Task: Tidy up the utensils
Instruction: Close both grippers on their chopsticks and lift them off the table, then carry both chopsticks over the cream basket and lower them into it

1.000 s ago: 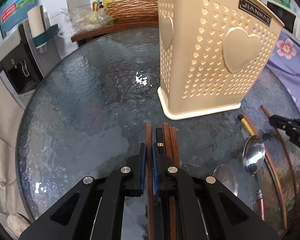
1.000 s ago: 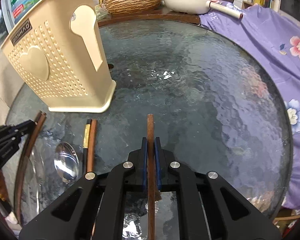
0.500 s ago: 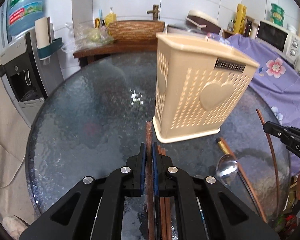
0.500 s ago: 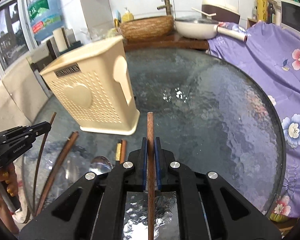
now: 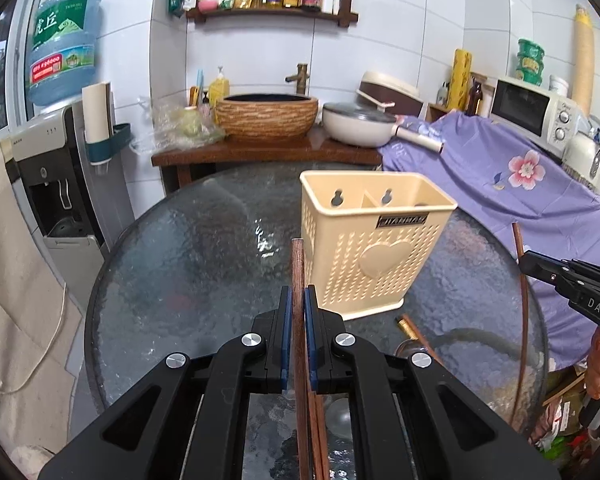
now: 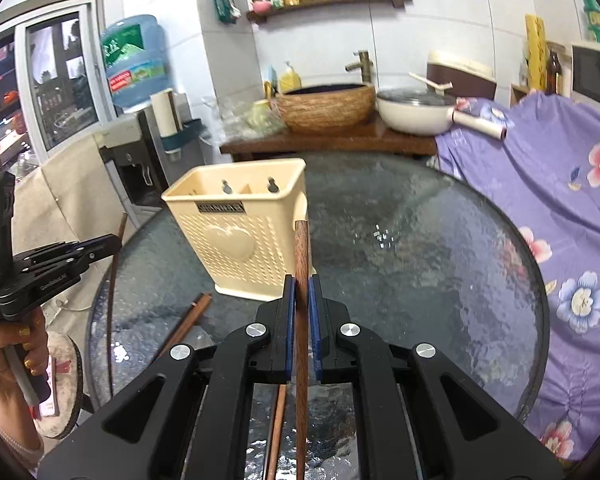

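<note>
My left gripper [image 5: 296, 294] is shut on a brown wooden chopstick [image 5: 298, 264], held above the round glass table [image 5: 172, 264]. My right gripper [image 6: 300, 282] is shut on another brown chopstick [image 6: 301, 248]. Both chopsticks point toward the beige perforated utensil holder [image 5: 374, 256] [image 6: 240, 236], which stands upright with its two compartments open. The holder is ahead of both grippers, just right of the left one and just left of the right one. More chopsticks [image 6: 184, 324] and a metal spoon [image 5: 406, 350] lie on the glass below.
A purple floral cloth [image 6: 560, 184] covers furniture along the table's right side. Behind the table stands a wooden counter [image 5: 260, 152] with a woven basin and a white pan. A water dispenser [image 5: 56, 168] stands at the left. A hand [image 6: 12, 352] grips the left tool.
Both grippers have risen from the glass, each lifting its chopstick. The views have tilted up, so the holder's open top and the back wall now show.
</note>
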`<state>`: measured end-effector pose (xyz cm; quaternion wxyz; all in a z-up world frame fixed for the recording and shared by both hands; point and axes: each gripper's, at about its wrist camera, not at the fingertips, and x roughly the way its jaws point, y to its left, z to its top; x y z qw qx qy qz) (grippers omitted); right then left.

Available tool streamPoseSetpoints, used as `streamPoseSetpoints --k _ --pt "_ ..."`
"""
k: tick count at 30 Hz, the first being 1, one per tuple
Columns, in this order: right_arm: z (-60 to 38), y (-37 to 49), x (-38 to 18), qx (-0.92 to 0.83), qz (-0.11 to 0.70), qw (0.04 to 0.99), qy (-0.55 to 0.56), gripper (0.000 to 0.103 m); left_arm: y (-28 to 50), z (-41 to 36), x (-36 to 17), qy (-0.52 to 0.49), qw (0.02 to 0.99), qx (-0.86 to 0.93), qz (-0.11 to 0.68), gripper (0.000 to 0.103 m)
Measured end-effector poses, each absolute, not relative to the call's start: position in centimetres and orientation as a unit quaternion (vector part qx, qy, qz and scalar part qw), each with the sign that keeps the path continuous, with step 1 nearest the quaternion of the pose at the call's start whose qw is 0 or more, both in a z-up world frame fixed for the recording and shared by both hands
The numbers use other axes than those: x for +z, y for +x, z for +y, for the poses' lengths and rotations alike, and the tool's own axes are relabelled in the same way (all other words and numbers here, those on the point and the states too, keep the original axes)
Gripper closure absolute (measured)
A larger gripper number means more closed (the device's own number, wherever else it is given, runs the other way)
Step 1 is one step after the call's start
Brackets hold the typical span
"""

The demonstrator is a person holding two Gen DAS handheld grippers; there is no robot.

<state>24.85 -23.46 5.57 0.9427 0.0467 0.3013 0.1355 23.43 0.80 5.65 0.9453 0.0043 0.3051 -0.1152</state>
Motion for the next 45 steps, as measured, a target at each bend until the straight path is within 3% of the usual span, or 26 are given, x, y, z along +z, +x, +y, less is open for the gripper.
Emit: streamPoseSetpoints --k 33,45 --pt "-21.6 22.4 12.5 0.192 0.237 0.952 0.019 0.096 20.0 -0.4 12.7 0.014 0.963 -0.160 0.215 0.097" --pt "-20.7 25.4 18.3 0.215 0.229 0.949 0.016 0.096 22.2 -1.5 20.1 -0.006 0.956 -0.224 0.191 0.097"
